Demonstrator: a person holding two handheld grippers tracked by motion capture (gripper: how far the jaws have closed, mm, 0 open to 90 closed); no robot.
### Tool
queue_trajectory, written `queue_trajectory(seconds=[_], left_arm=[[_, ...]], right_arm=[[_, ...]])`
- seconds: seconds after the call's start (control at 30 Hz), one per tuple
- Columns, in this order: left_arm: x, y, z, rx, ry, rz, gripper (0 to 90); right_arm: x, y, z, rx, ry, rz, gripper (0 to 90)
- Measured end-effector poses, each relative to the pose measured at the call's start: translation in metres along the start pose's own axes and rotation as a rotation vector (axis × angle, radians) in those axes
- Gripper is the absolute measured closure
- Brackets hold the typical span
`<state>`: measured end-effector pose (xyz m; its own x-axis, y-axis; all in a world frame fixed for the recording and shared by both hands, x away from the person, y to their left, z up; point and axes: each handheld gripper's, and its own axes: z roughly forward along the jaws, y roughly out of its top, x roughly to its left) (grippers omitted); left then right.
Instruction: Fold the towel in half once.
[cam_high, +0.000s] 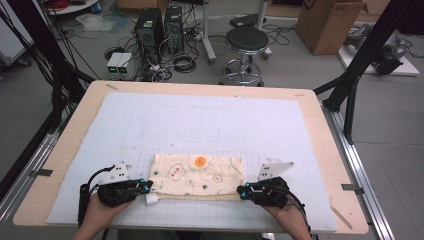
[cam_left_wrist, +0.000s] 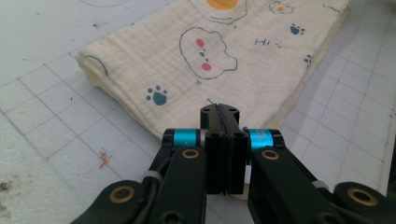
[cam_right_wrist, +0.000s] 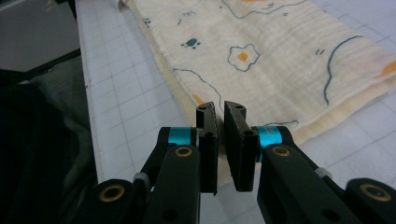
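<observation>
Facing a folded muslin cloth (cam_high: 197, 175) lying long-axis left-to-right on the worktop (cam_high: 310, 115), we hold the left tongs (cam_left_wrist: 219, 112) pressed closed at its left end, the right tongs (cam_right_wrist: 220, 109) narrowly parted at its right.

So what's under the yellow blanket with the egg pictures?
The folded cloth lies flat on the white grid mat, with more yellow layers showing at its edge. Anything between or beneath the folds is covered.
</observation>
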<state>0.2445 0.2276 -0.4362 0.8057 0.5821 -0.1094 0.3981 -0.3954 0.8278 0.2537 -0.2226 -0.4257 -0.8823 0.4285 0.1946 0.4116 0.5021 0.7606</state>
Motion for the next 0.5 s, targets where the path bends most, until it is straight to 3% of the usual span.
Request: queue_trajectory(seconds=[0.2,0.23,0.3,0.5], left_arm=[[-0.001,-0.003,0.002,0.041,-0.012,0.01,88.8],[-0.001,-0.003,0.002,0.041,-0.015,0.011,88.8],[-0.001,-0.002,0.001,0.026,-0.025,-0.003,86.1],[0.002,0.007,-0.002,-0.069,-0.062,-0.043,66.9]], right_arm=[[0.001,-0.003,0.004,0.052,0.037,0.013,83.9],[0.001,-0.005,0.006,0.064,0.047,0.018,82.4],[0.0,-0.005,0.008,0.073,0.045,0.024,71.2],[-0.004,0.006,-0.003,-0.043,0.077,0.045,56.4]])
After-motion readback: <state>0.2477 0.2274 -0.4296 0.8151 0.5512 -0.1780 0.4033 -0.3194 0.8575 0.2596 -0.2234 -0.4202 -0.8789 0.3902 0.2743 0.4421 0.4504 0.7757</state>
